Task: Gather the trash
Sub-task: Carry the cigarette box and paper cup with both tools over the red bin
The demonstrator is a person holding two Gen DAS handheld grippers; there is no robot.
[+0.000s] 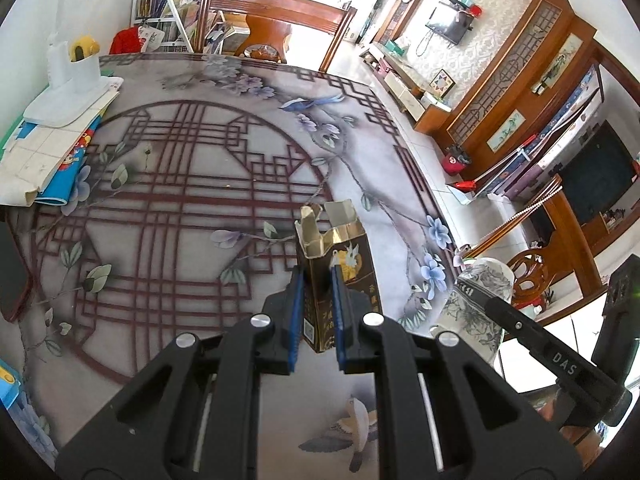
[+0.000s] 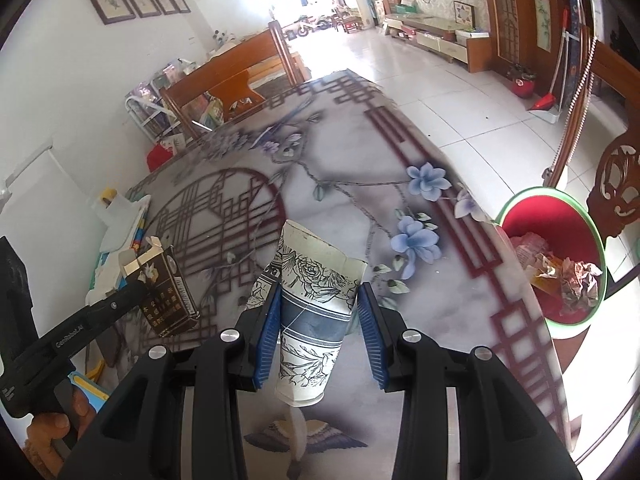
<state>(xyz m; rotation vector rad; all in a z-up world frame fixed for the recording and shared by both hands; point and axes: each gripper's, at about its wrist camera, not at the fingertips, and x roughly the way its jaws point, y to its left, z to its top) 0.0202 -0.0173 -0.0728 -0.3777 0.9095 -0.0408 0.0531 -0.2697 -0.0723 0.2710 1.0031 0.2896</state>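
Note:
My left gripper (image 1: 317, 280) is shut on a dark, gold-trimmed cigarette box (image 1: 336, 256) with its lid torn open, held above the patterned table (image 1: 180, 184). The box also shows in the right wrist view (image 2: 168, 292), with the left gripper (image 2: 132, 292) on it. My right gripper (image 2: 318, 312) is shut on a crushed paper cup (image 2: 310, 312) with blue and black flower print, held over the table's near part. The cup shows at the right of the left wrist view (image 1: 476, 300). A red bin with a green rim (image 2: 556, 256) stands on the floor beyond the table's right edge, with crumpled trash inside.
A white holder with a yellow item (image 1: 72, 76) stands on books and papers (image 1: 48, 152) at the table's left. A wooden chair (image 1: 276, 20) stands at the far side. Another carved chair (image 2: 616, 188) is by the bin. A broom and dustpan (image 2: 556, 80) lean at the right wall.

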